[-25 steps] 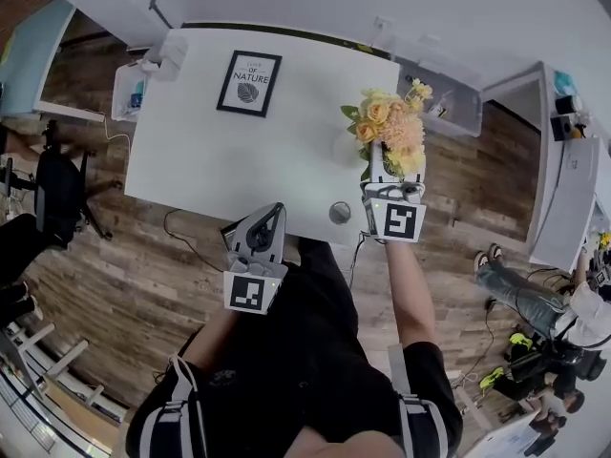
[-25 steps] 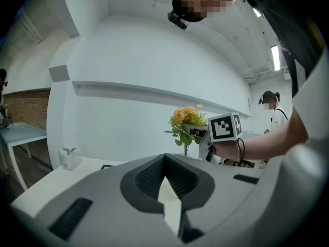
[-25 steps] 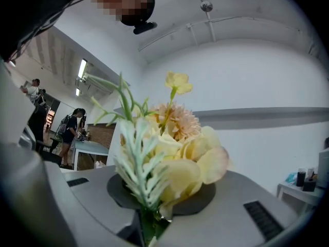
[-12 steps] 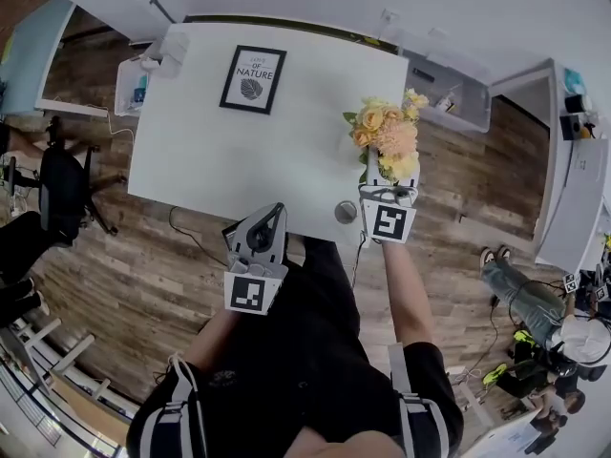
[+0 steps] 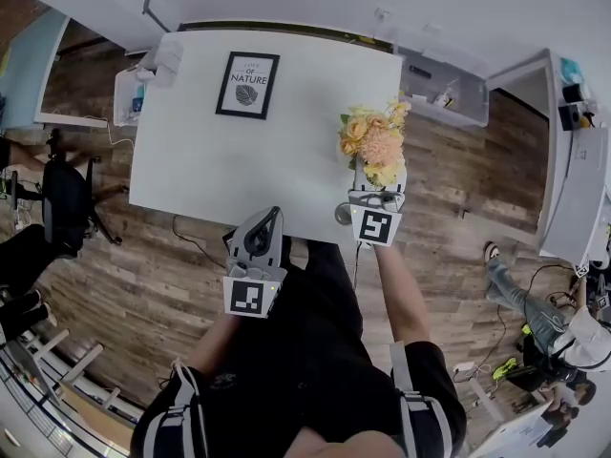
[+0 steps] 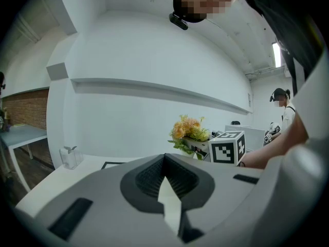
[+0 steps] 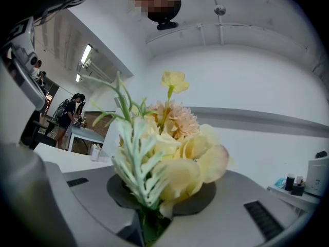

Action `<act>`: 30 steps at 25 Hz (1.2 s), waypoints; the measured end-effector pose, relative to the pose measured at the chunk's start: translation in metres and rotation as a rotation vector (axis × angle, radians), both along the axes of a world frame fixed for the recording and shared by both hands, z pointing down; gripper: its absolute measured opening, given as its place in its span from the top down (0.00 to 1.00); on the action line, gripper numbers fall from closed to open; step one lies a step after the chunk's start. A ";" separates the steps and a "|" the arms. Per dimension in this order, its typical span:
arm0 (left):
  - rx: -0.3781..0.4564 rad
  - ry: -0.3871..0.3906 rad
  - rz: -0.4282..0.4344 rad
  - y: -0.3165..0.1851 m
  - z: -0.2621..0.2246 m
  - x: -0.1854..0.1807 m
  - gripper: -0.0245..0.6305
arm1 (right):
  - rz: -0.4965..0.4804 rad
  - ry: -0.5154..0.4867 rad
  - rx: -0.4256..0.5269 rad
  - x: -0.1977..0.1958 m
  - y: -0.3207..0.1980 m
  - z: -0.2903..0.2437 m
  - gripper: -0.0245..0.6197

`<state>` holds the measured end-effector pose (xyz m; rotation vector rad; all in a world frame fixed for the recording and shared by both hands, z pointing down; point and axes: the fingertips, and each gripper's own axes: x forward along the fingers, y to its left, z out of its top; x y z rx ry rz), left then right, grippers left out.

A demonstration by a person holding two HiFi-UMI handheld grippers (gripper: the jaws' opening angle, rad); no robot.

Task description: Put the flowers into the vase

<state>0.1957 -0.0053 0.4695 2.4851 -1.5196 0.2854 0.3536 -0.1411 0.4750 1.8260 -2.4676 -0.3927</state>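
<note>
Yellow-peach flower bunch [image 5: 370,141] sank toward round grey vase [image 5: 340,215], stems clenched in right gripper [image 5: 378,177] fingers for insertion; left gripper [image 5: 267,216] closed, empty.

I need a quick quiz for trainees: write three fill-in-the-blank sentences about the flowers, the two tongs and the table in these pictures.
1. The right tongs are shut on the bouquet of yellow and peach flowers, whose stems are coloured ___.
2. The left tongs are shut and hold ___.
3. The black-framed print lies on the ___ rectangular table.
Missing words: green; nothing; white.
</note>
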 end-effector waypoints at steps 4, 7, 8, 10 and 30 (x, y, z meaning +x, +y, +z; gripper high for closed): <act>0.007 -0.002 0.003 0.000 -0.001 0.002 0.93 | 0.007 0.001 -0.002 -0.001 0.001 0.003 0.80; 0.011 -0.004 0.003 -0.001 -0.002 0.002 0.93 | 0.010 0.002 -0.010 0.000 0.001 0.003 0.80; 0.011 -0.003 0.002 0.000 -0.002 0.002 0.93 | 0.010 -0.005 -0.014 0.001 0.001 0.002 0.80; 0.008 -0.001 0.000 0.001 -0.002 0.001 0.93 | 0.006 -0.017 -0.015 0.001 0.003 -0.001 0.79; 0.045 0.024 0.033 0.003 -0.012 0.000 0.93 | -0.124 -0.045 -0.235 -0.006 0.014 0.003 0.46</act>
